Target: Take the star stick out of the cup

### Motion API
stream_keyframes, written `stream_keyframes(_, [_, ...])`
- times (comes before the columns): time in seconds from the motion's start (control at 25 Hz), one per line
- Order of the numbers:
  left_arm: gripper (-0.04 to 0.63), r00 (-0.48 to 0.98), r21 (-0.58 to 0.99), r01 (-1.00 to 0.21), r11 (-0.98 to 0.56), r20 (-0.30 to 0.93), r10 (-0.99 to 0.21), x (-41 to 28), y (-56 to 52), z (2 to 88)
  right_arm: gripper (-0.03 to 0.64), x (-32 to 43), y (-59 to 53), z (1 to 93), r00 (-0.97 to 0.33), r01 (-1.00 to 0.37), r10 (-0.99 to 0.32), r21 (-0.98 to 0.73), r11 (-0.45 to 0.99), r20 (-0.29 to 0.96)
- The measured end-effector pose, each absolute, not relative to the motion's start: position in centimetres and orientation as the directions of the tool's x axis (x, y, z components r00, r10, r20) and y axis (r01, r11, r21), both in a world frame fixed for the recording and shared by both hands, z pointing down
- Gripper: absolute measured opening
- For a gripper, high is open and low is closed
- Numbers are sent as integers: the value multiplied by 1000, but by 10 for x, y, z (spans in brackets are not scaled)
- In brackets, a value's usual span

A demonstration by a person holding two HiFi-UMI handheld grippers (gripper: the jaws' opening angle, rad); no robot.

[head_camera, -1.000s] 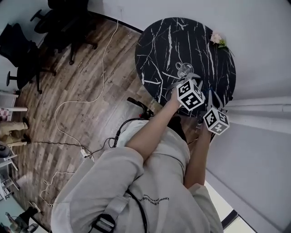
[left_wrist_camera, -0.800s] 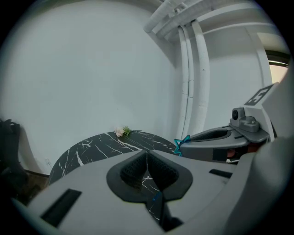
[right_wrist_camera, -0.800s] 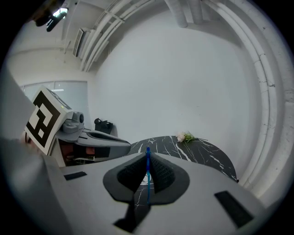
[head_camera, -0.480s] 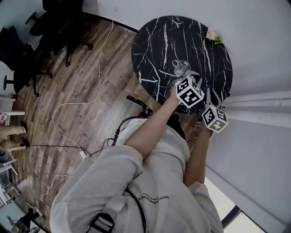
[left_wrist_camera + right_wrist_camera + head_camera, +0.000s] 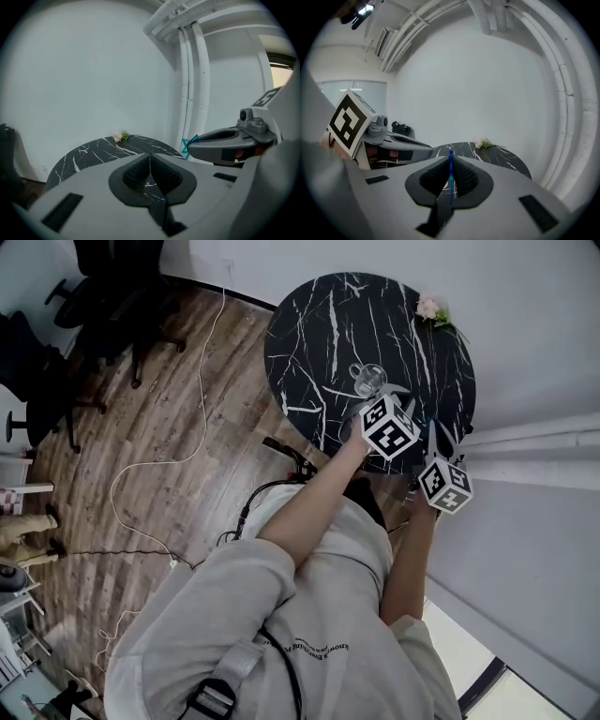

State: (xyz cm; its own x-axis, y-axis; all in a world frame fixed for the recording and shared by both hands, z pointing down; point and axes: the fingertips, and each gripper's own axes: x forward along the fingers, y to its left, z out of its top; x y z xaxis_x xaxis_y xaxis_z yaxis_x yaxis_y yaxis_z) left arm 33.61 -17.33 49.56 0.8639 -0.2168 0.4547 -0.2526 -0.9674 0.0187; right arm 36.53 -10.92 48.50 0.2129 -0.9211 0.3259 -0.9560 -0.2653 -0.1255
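Star stick (image 5: 450,173) is out of the cup (image 5: 367,379), clamped in my R gripper (image 5: 450,159), nearside-right of cup. No real change vs 1 s ago, grip steady, so extraction looks done. L gripper (image 5: 150,157) closed, empty, just beside cup.

Your left arm (image 5: 314,504) and right arm (image 5: 409,559) reach forward side by side. Your left gripper (image 5: 150,157) has its jaws pressed together, empty. Your right gripper (image 5: 450,158) pinches the star stick (image 5: 451,177).
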Motion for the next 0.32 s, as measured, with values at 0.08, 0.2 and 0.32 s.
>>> stream_keyframes(0.08, [25, 864, 20, -246, -969, 458, -210, 338, -172, 497, 43, 368, -108, 485, 218, -954, -920, -128, -272, 325])
stream_keyframes(0.2, [25, 864, 15, -241, -970, 460, -208, 340, -173, 498, 43, 371, -107, 490, 224, -951, -917, -131, -280, 330])
stream_keyframes(0.32, [25, 864, 15, -239, -971, 460, -206, 340, -173, 499, 43, 373, -103, 494, 233, -949, -911, -125, -289, 339])
